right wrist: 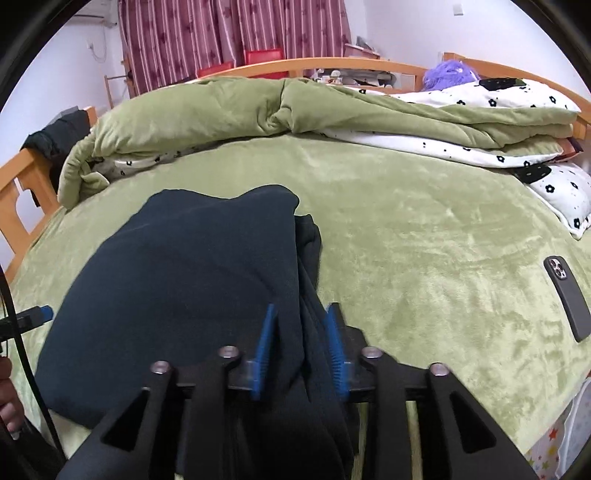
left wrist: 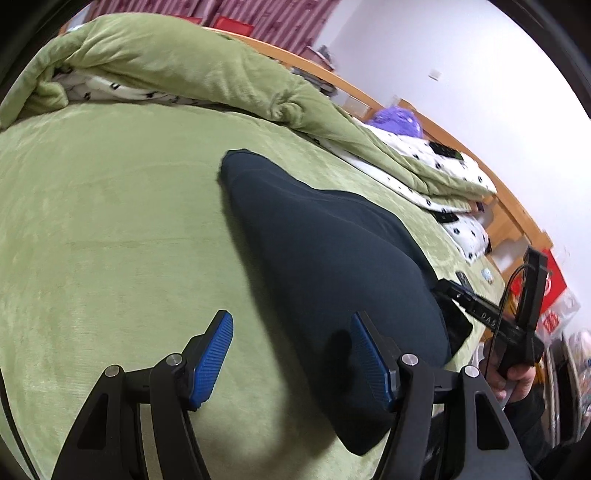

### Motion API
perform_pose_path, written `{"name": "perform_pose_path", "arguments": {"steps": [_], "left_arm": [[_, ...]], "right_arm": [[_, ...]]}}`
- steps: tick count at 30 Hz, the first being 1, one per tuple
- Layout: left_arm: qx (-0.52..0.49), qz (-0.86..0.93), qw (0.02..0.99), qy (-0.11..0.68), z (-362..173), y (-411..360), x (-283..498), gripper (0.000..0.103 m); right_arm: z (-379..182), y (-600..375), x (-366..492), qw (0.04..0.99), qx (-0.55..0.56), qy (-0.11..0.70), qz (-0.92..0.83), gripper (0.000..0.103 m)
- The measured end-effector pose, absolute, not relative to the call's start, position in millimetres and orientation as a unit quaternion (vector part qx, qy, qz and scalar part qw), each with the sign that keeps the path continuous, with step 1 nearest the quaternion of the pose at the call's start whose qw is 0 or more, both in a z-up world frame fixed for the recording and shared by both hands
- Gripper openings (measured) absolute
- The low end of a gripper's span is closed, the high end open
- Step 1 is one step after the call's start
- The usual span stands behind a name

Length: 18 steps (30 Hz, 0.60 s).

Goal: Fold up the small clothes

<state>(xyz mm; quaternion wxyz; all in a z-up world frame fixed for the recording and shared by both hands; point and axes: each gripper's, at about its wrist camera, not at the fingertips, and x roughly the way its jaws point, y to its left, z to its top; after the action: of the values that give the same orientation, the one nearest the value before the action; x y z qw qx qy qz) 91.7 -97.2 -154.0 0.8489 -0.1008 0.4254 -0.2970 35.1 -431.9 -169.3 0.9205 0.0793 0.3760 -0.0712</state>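
Looking at what might go wrong, the biggest worry is the dark cloth (right wrist: 184, 266) coming undone. It lies in the middle of the green blanket (left wrist: 110, 221), folded over into a thick soft lump, with a bunched edge running toward the right claw (right wrist: 303, 308). That claw is narrow, and the bunched edge sits right between its blue pads (right wrist: 266, 347). I cannot tell if the pads are really squeezing it or just sitting beside it. If the claw pulls away while a bit of cloth is caught, the neat fold could drag open. If it lets go too high, the edge could flop down crooked.

The left claw (left wrist: 291, 321) is wide open and holds nothing. One pad hangs over the near side of the cloth and the other over bare blanket. If it dips down and bumps the lump, it could push the cloth sideways or make a wrinkle.

The blanket is fuzzy and squishy (a bed, not a hard table), so the cloth may cling to it and not slide well, and pressing down will just sink in.

A phone (right wrist: 567, 299) lies on the blanket, well apart from the cloth on the right. Behind the cloth is a rolled-up green quilt (right wrist: 221, 107) and a white pillow with black flowers (right wrist: 565, 195). Farther back are a wooden bed frame (right wrist: 14, 206), a fluffy purple thing (right wrist: 448, 74) and striped red curtains (right wrist: 229, 33).
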Motion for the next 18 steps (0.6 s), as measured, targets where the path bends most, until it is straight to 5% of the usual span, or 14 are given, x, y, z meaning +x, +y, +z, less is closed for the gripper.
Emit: {"name": "perform_pose_path", "arguments": {"steps": [5, 9, 14, 18], "left_arm": [[-0.077, -0.307, 0.849, 0.424, -152, -112, 78, 0.064], [-0.073, -0.314, 0.842, 0.433, -150, -136, 78, 0.064], [-0.009, -0.300, 0.853, 0.427, -163, -157, 64, 0.073], [-0.029, -0.294, 0.838, 0.458, -179, -153, 70, 0.076]], "right_arm": [[-172, -438, 21, 0.914, 0.120, 0.385, -0.049, 0.052], [-185, -432, 26, 0.906, 0.115, 0.404, -0.048, 0.052], [-191, -428, 27, 0.904, 0.115, 0.410, -0.019, 0.021], [-186, -440, 19, 0.915, 0.138, 0.378, -0.009, 0.012]]}}
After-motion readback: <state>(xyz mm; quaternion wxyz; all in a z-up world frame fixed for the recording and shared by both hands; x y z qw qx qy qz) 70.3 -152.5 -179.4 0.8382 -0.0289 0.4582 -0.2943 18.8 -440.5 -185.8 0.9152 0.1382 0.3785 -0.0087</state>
